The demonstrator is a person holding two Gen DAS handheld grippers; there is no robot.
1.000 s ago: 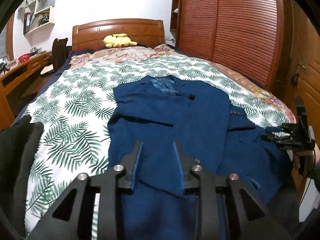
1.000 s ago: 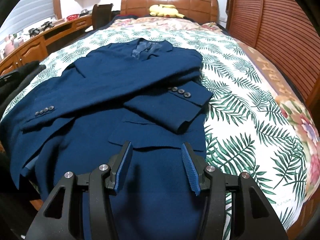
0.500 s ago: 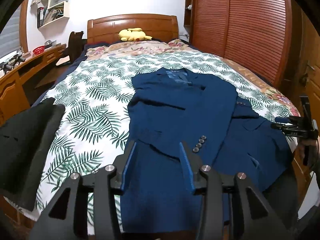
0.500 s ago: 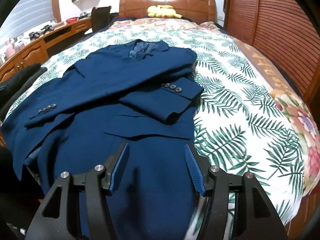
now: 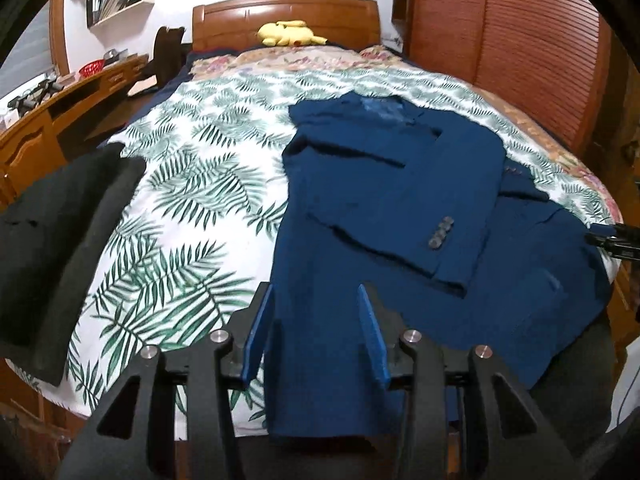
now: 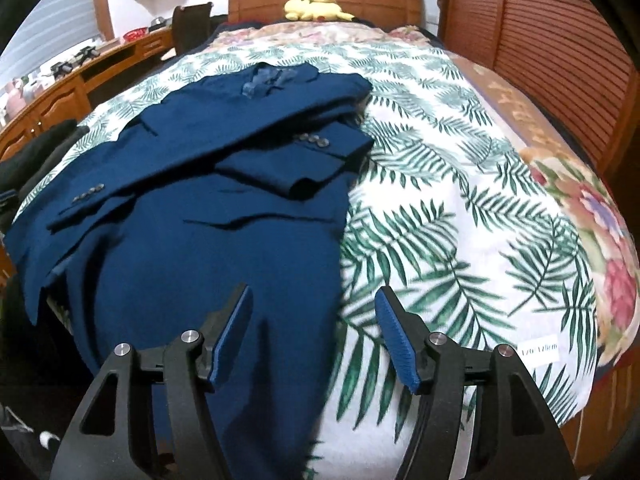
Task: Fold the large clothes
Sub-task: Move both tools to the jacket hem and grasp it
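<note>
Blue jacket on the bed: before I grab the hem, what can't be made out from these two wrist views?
- Blue jacket hem: in both wrist views it drops over the bed's near edge, behind each gripper's frame.
- Right gripper: in the left wrist view only a dark tip shows, cut off by the picture's right edge.
- White label on the palm-print bedspread: print too blurred to read in the right wrist view.

Home bedroom — bed (image 5: 200, 184), wooden headboard (image 5: 286, 14), louvred wardrobe (image 5: 520, 52), desk (image 5: 60, 112).
</note>
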